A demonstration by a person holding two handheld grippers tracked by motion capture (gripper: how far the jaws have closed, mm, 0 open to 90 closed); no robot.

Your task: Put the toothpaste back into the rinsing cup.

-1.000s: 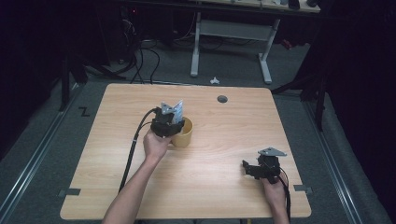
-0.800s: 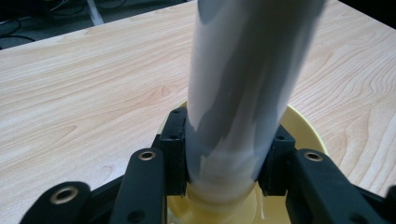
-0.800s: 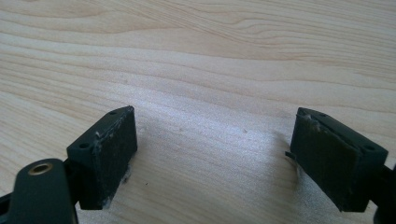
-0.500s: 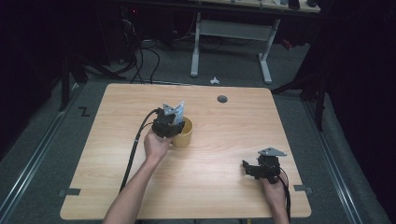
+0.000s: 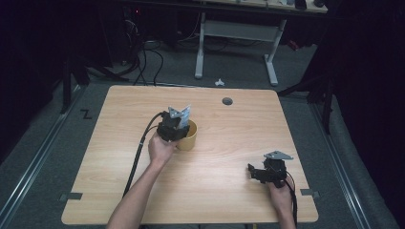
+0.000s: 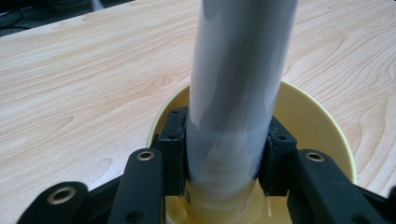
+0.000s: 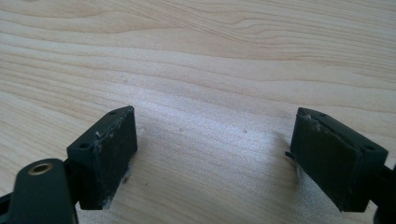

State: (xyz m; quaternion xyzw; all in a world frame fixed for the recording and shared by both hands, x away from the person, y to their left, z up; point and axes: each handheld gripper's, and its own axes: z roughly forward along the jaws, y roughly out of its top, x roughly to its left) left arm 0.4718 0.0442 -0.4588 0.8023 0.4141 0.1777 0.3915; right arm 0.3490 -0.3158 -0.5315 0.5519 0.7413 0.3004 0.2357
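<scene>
A yellow cup stands near the middle of the wooden table. My left gripper hangs over the cup's near-left rim, shut on a pale grey tube. In the left gripper view the tube runs up from between the jaws of the left gripper, and its lower end reaches into the cup. My right gripper rests low over the table at the front right. Its jaws stand wide apart, and the right gripper has bare wood between them.
A dark round grommet hole sits near the table's far edge. The left gripper's cable trails toward the front edge. A small white object lies on the floor beyond the table, before a desk frame.
The left gripper with the tube has shifted only slightly over the cup. The right gripper has stayed where it was.
</scene>
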